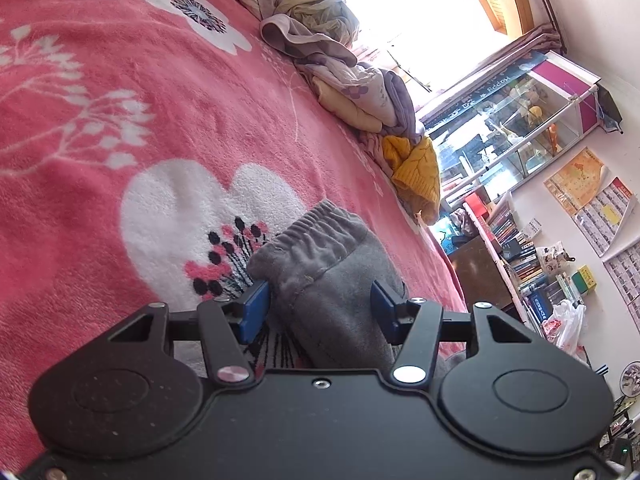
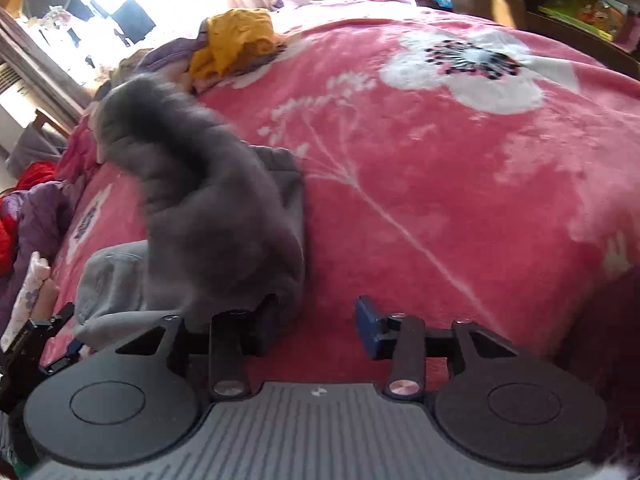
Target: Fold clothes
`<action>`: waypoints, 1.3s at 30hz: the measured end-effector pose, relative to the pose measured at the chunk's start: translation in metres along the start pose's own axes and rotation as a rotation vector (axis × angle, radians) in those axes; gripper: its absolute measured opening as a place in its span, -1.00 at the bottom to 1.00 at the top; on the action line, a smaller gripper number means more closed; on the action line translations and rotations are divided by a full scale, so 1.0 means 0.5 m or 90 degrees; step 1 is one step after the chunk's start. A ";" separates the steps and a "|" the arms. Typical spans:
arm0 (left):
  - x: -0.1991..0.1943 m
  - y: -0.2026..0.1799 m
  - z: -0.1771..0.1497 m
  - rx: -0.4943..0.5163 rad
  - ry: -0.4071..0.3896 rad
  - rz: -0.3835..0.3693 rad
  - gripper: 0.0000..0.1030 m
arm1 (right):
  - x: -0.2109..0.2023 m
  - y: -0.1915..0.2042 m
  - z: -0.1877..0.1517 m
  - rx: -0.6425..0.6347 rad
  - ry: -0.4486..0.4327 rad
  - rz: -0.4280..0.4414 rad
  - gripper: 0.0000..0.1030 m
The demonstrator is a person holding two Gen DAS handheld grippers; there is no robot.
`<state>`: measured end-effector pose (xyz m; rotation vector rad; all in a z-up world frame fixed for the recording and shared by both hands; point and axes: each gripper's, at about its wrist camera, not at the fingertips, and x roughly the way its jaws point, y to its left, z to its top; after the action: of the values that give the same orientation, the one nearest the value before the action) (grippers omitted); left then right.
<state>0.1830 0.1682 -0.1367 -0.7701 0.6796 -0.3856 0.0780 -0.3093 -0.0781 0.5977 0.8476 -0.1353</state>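
On the pink blanket (image 1: 100, 128) with white flowers lies the grey garment (image 1: 320, 276), its gathered elastic band resting over the edge of the large white flower nearest the left wrist camera. Left gripper (image 1: 320, 308): blue-padded jaws spread wide on either side of the garment, the left pad just beside the cloth and the right pad apart from it; the garment's near end is hidden under the gripper body. Right gripper (image 2: 316, 322): jaws likewise spread wide, nothing between them but blanket (image 2: 440, 200); its left finger is partly covered by a raised fold of the same grey garment (image 2: 208, 216), so contact there cannot be judged. That fold is blurred, and its upper outline is hard to make out. At the blanket's far edge sits a heap of unfolded clothes (image 1: 316, 24), with a yellow knit item (image 1: 416, 172) at the end nearest the glass cabinet (image 1: 520, 120); the same yellow item (image 2: 236, 40) shows beyond the grey garment in the right wrist view. Window glare washes out the background behind the heap.
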 end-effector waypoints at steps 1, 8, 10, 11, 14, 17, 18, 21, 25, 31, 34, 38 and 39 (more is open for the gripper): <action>0.000 0.000 0.000 0.001 -0.001 0.001 0.05 | -0.011 -0.006 -0.001 -0.001 -0.013 -0.005 -0.14; 0.013 0.007 0.000 0.000 0.000 0.004 0.05 | -0.084 0.081 0.025 -0.134 -0.154 -0.046 0.10; 0.018 -0.001 -0.005 0.027 -0.001 0.012 -0.06 | -0.060 0.119 0.038 -0.153 -0.136 -0.015 0.34; 0.019 -0.011 -0.009 0.062 -0.004 0.021 -0.31 | -0.048 0.138 0.045 -0.162 -0.127 0.000 0.36; 0.003 -0.063 -0.017 0.217 -0.040 0.012 -0.57 | -0.012 0.194 0.066 -0.190 -0.100 0.047 0.36; -0.021 -0.134 -0.040 0.390 -0.069 -0.048 -0.65 | 0.024 0.251 0.086 -0.217 -0.073 0.093 0.38; -0.023 -0.157 -0.054 0.443 -0.071 -0.067 -0.66 | 0.036 0.270 0.093 -0.226 -0.064 0.108 0.40; -0.015 -0.236 -0.137 0.649 -0.047 -0.112 -0.66 | 0.072 0.326 0.113 -0.253 -0.037 0.154 0.53; 0.020 -0.281 -0.244 0.813 0.033 -0.149 -0.66 | 0.108 0.393 0.134 -0.284 -0.003 0.206 0.63; 0.027 -0.274 -0.243 0.803 0.104 -0.178 -0.51 | 0.102 0.293 0.110 -0.216 0.023 0.147 0.64; 0.028 -0.266 -0.233 0.767 0.124 -0.191 -0.35 | 0.123 0.244 0.084 -0.177 0.065 0.163 0.44; 0.035 -0.269 -0.241 0.768 0.125 -0.188 -0.34 | 0.129 0.231 0.052 -0.155 0.081 0.218 0.45; 0.037 -0.269 -0.239 0.761 0.127 -0.191 -0.34 | 0.130 0.233 0.046 -0.157 0.084 0.228 0.45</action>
<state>0.1043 0.0081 -0.1069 0.3219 0.3976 -1.0216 0.1763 -0.2174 -0.0626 0.5203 0.8558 0.3337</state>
